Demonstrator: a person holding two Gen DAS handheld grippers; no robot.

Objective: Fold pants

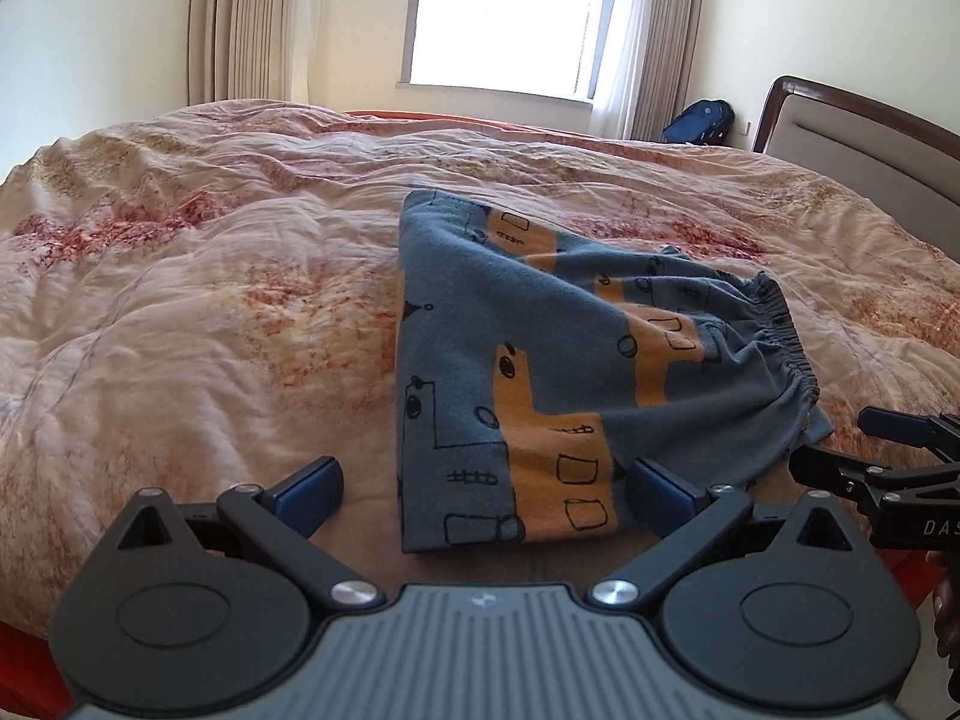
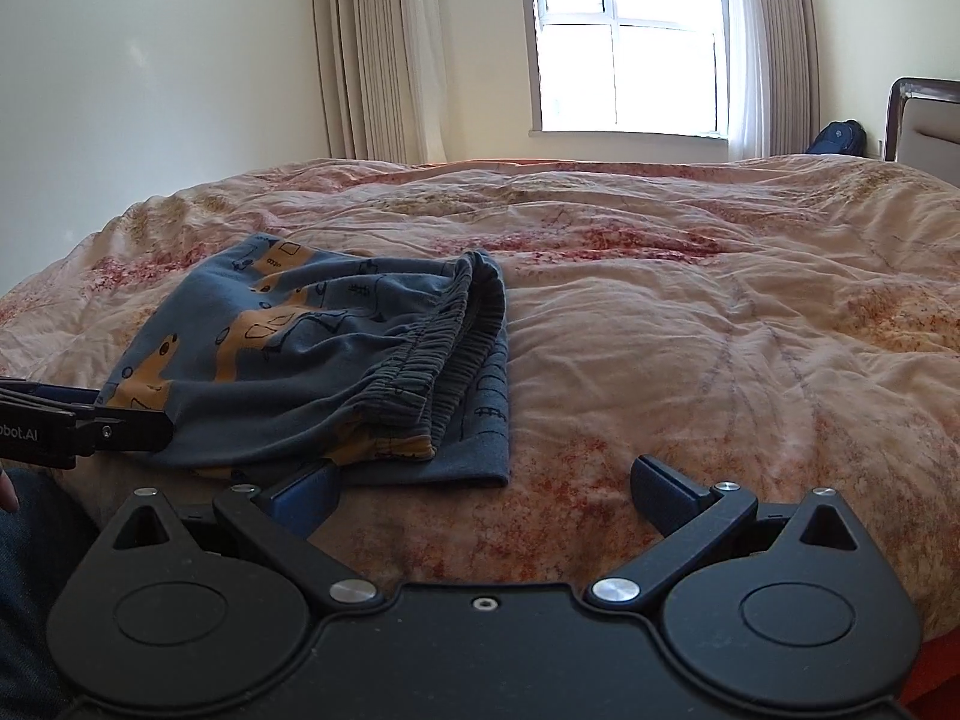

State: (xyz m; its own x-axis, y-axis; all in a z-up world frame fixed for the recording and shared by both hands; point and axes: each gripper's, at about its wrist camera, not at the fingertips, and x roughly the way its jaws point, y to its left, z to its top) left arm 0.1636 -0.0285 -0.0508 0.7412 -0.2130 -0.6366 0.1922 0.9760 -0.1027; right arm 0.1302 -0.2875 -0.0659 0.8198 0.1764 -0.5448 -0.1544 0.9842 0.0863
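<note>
Blue-grey pants (image 1: 540, 372) with orange patches and black doodles lie folded into a compact bundle on the bed, their gathered elastic waistband (image 1: 786, 336) on the right side. My left gripper (image 1: 486, 495) is open just before the bundle's near edge, holding nothing. In the right wrist view the same pants (image 2: 312, 372) sit at the left, the waistband (image 2: 444, 348) facing me. My right gripper (image 2: 486, 495) is open and empty over the quilt, its left finger close to the bundle's near edge. The right gripper (image 1: 888, 456) shows at the left view's right edge.
A rumpled pink and red floral quilt (image 1: 210, 300) covers the whole bed. A padded headboard (image 1: 858, 144) stands at the right, a blue backpack (image 1: 699, 120) on the floor by it. Curtains (image 2: 372, 48) and a bright window (image 2: 630, 42) are behind. A person's hand (image 2: 7, 489) shows at the left.
</note>
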